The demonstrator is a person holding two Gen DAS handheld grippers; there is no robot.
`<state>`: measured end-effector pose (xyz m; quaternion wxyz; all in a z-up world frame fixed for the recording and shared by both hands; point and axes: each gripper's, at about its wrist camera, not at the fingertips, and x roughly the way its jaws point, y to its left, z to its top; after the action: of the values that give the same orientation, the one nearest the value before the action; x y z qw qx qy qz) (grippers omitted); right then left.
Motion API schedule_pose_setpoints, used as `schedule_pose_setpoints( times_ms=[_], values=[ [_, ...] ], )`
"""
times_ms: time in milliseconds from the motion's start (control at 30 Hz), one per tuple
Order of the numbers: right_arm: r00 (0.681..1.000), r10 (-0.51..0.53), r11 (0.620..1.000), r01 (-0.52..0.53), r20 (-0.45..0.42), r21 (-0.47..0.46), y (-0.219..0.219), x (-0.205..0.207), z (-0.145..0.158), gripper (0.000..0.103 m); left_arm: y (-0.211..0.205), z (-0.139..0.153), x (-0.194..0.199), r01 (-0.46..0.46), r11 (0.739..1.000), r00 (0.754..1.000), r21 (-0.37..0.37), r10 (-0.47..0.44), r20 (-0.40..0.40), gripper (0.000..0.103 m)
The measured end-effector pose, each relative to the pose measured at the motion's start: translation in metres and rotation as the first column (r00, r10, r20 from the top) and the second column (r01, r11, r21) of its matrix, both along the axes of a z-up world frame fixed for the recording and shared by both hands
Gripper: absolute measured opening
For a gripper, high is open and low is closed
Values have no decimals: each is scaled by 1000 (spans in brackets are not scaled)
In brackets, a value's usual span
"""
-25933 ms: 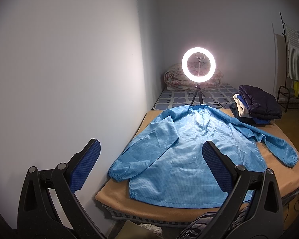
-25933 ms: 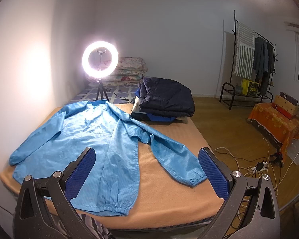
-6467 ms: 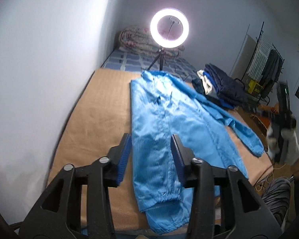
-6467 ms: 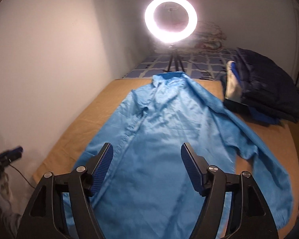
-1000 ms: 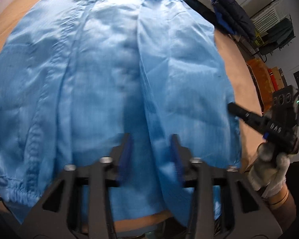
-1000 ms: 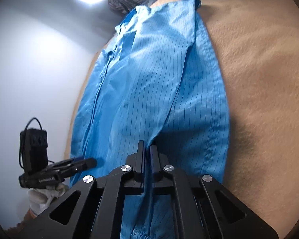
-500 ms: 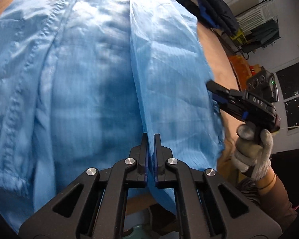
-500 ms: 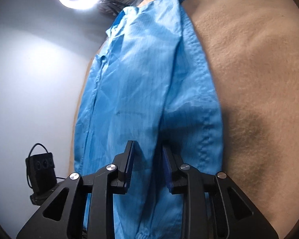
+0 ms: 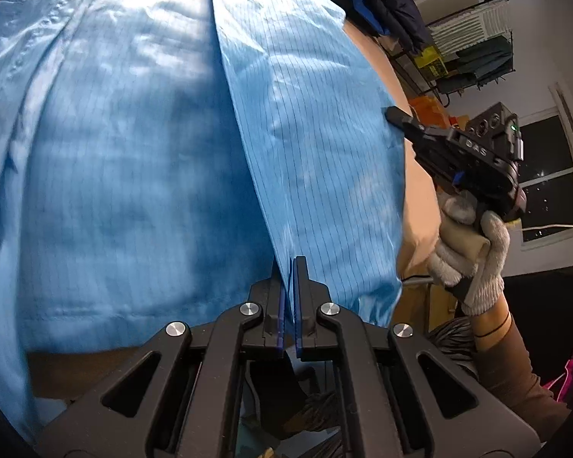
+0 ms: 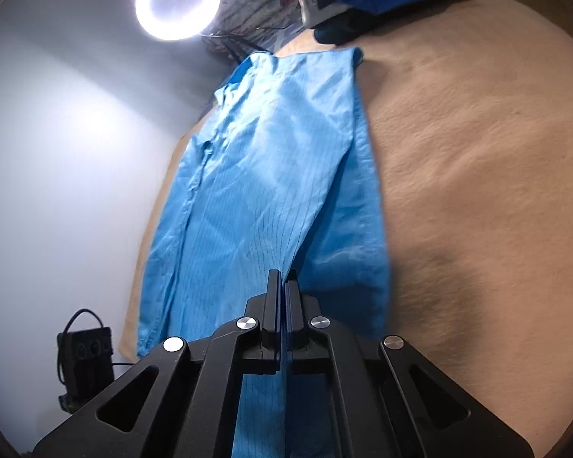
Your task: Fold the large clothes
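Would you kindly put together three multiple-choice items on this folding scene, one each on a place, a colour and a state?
1. The ring light stands:
A. beyond the garment's collar end
B. on the floor beside the rack
C. on the folded pile

2. The garment on the bed is:
A. white
B. light blue
C. orange

3. The left gripper is:
A. wide open above the cloth
B. shut on the garment
C. shut on nothing

Key: A, it glows past the collar; B, light blue pinstriped cloth; B, fabric runs between the closed pads.
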<state>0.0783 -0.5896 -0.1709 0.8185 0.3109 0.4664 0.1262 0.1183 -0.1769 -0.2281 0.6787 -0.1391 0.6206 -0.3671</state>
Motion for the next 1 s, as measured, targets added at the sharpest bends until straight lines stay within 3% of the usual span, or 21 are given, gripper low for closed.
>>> schedule_pose_setpoints(
  times_ms=[100,267,367,467,533,567,633,833,1000],
  values=[
    [999,-19,1000,19,-29,-13,-5,0,-5,1,-8,-2,-7,30,1000,1000,8,-30,1,1],
    [994,1,993,-15,-111,-121,-2,0,-25,1,-15,-8,-23,94,994,995,52,-94,14,0],
    [992,54,996,-61,-113,-64,4,0,-27,1,-12,1,-26,102,992,993,79,-107,58,0],
    [993,82,994,-88,-90,-69,4,4,-17,1,-5,14,-29,112,989,989,95,-120,84,0],
    [997,51,996,-56,-62,-67,-4,9,-9,11,-1,28,-33,119,985,980,127,-137,144,0],
    [998,43,997,-46,-49,-64,-6,10,-6,21,4,35,-35,118,984,975,132,-140,173,0],
    [1000,4,998,-4,-4,-63,-18,17,2,33,11,48,-36,106,988,971,112,-128,203,1],
    [995,-87,995,89,46,-43,-47,54,9,33,8,71,-31,92,995,963,24,-95,252,1],
    [990,-136,991,136,28,6,-61,111,-8,33,-31,62,-29,159,986,951,49,-166,262,1]
  ],
)
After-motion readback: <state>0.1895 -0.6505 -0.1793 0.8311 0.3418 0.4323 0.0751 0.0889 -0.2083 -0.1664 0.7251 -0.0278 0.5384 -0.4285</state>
